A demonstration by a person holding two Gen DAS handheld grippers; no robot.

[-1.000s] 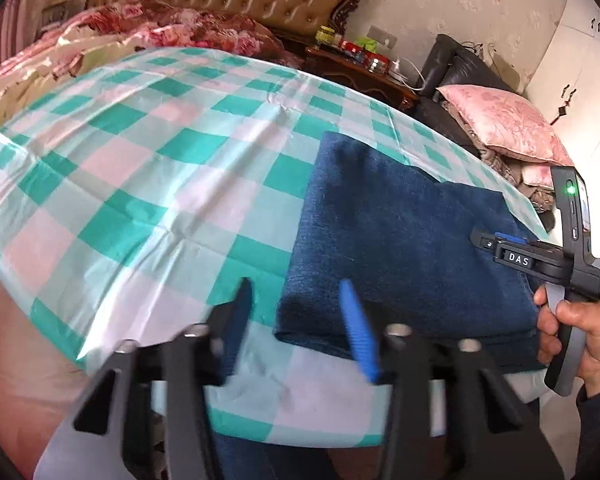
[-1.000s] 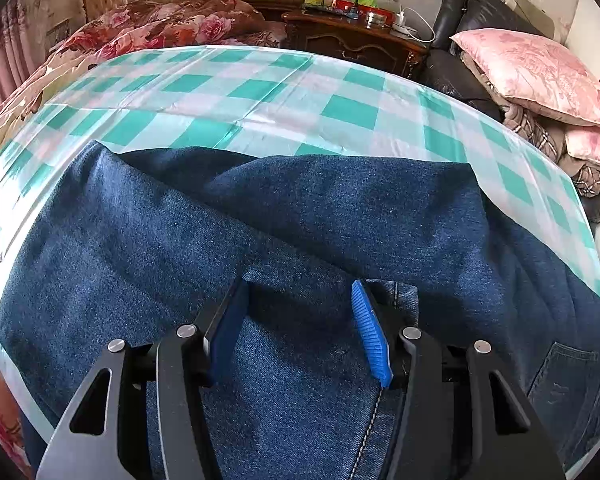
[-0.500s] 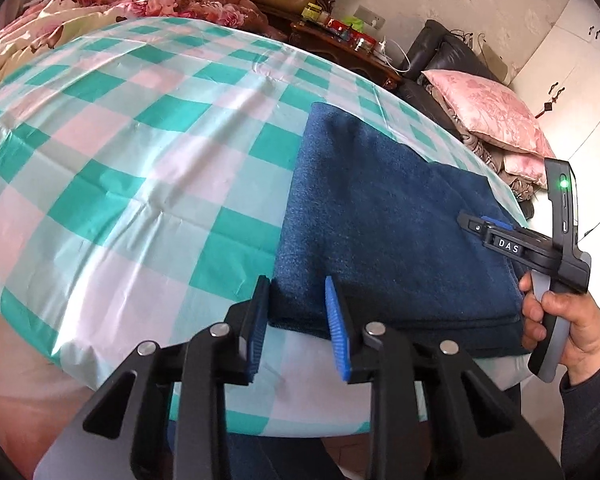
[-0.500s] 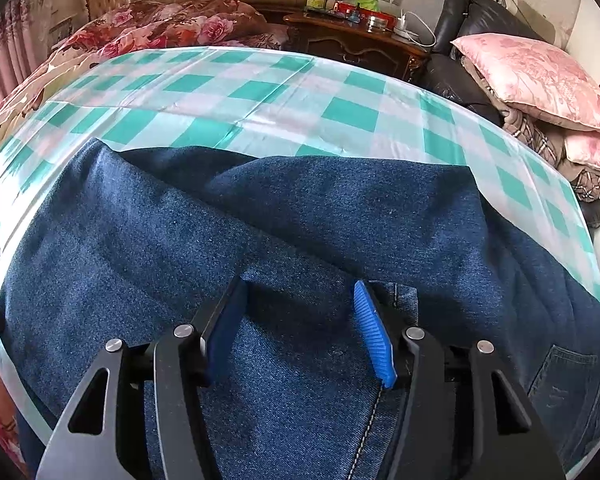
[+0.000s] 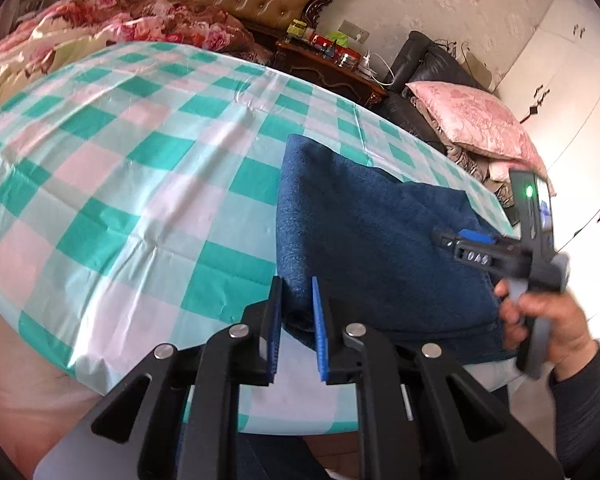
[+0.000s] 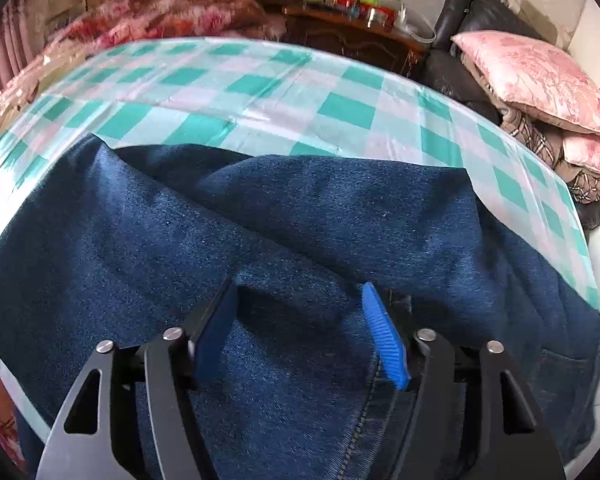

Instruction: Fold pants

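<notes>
Now the left gripper (image 5: 296,312) has just closed on the folded jeans' (image 5: 372,232) corner; the right gripper (image 6: 300,320) has just been opening, jaws apart above denim

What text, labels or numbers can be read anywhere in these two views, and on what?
"DAS": white letters, seen upside down, on the black body of the right hand-held gripper in the left wrist view.
Bottles and jars on the wooden nightstand: labels too small and blurred to read.
Jeans: no legible tag or print.
</notes>
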